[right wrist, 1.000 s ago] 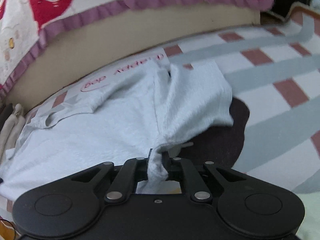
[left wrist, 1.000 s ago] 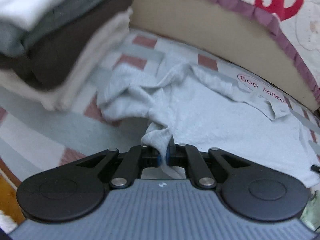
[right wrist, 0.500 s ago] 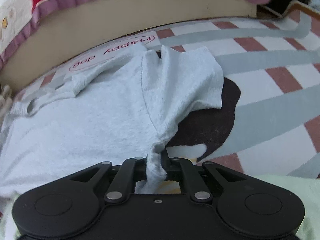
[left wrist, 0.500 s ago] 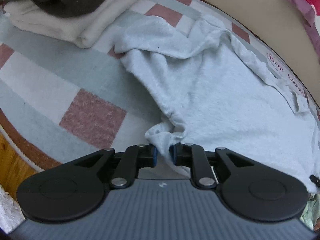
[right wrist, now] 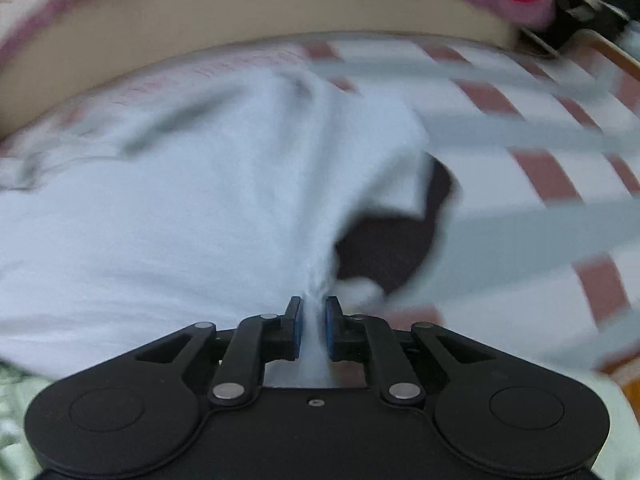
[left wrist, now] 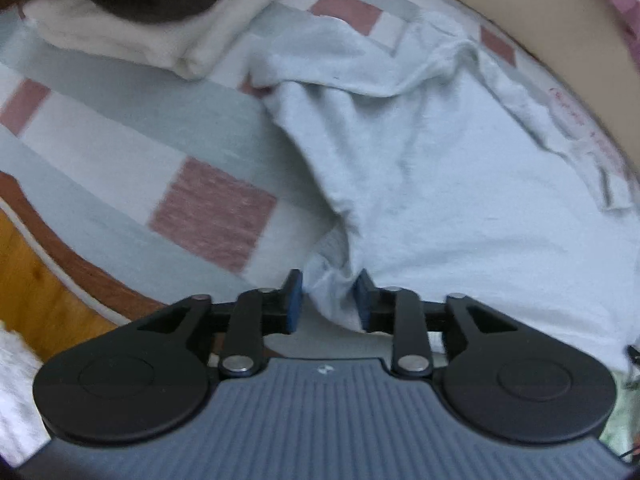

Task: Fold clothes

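**Folding a pale shirt on a checked rug**

Lying spread on a checked rug (left wrist: pixel 208 200), between the bed base at its far edge and the near edge, a pale blue-grey shirt (left wrist: pixel 460 184) is creased and not yet a neat fold. A stack of folded clothes (left wrist: pixel 132 20) sits at the rug's far left corner, so some laundry is done. The left gripper (left wrist: pixel 328 300) stands partly open around a bunched edge. The right gripper (right wrist: pixel 313 330), blurred, stands narrow, pinching a twisted strip of shirt.
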### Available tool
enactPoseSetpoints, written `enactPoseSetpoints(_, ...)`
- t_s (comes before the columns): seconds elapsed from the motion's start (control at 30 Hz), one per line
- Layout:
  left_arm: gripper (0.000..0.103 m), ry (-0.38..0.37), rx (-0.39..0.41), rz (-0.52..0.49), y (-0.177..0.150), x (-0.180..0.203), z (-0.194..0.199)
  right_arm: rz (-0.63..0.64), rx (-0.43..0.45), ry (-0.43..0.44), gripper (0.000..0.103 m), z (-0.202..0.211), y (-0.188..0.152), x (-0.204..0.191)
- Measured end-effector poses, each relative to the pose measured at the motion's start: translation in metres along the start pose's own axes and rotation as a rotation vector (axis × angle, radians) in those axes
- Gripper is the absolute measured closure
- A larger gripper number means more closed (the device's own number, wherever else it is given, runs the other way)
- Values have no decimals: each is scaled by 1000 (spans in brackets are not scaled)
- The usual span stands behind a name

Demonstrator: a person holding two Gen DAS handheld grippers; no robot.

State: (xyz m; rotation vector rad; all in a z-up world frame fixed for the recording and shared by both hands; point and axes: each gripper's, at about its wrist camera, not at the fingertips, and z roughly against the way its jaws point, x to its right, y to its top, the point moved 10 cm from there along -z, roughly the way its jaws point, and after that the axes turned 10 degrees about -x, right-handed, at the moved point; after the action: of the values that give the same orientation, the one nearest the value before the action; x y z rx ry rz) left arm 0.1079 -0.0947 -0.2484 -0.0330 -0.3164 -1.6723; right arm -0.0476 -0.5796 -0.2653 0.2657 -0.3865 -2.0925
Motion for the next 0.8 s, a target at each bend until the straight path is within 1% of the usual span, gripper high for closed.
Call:
enactPoseSetpoints(0.1, 69, 46, 13, -33, 0, -2, 6, 54, -1, -96, 89, 7, -1, 4)
enactPoseSetpoints(0.13, 67, 61, 18, -45, 0, -3, 8, 55, 18, -117, 88, 12, 2, 7)
enactPoseSetpoints(0.17, 63, 50, 21, -49, 1, -2, 11, 55, 37, -138, 89, 17, 5, 10)
enactPoseSetpoints(0.23, 60, -4, 48, -71, 9, 6, 23, 56, 76, -177, 86, 29, 11, 15)
enactPoseSetpoints(0.27, 59, -17, 72, -100, 18, 12, 28, 55, 112, -158, 78, 37, 17, 13)
enactPoseSetpoints(0.3, 57, -30, 96, -130, 27, 18, 33, 56, 142, -116, 75, 44, 24, 9)
enactPoseSetpoints(0.4, 51, -69, 166, -218, 54, 37, 48, 82, 213, 63, 70, 58, 57, -12)
enactPoseSetpoints(0.47, 43, -95, 214, -277, 72, 50, 59, 114, 213, 207, 66, 55, 87, -36)
enactPoseSetpoints(0.5, 43, -93, 226, -303, 85, 56, 58, 142, 207, 249, 64, 50, 103, -46)
enactPoseSetpoints(0.57, 43, -66, 234, -348, 117, 65, 46, 199, 195, 331, 63, 41, 136, -66)
enactPoseSetpoints(0.63, 43, -50, 235, -379, 144, 73, 33, 258, 201, 316, 60, 30, 167, -81)
enactPoseSetpoints(0.67, 43, -56, 226, -376, 150, 75, 26, 286, 200, 295, 56, 23, 180, -86)
enactPoseSetpoints(0.7, 43, -61, 217, -373, 157, 77, 19, 308, 194, 266, 55, 13, 192, -89)
enactPoseSetpoints(0.77, 43, -72, 200, -367, 171, 81, 4, 309, 157, 202, 55, -9, 210, -87)
enactPoseSetpoints(0.8, 43, -77, 191, -364, 178, 83, -3, 305, 133, 197, 55, -18, 215, -86)
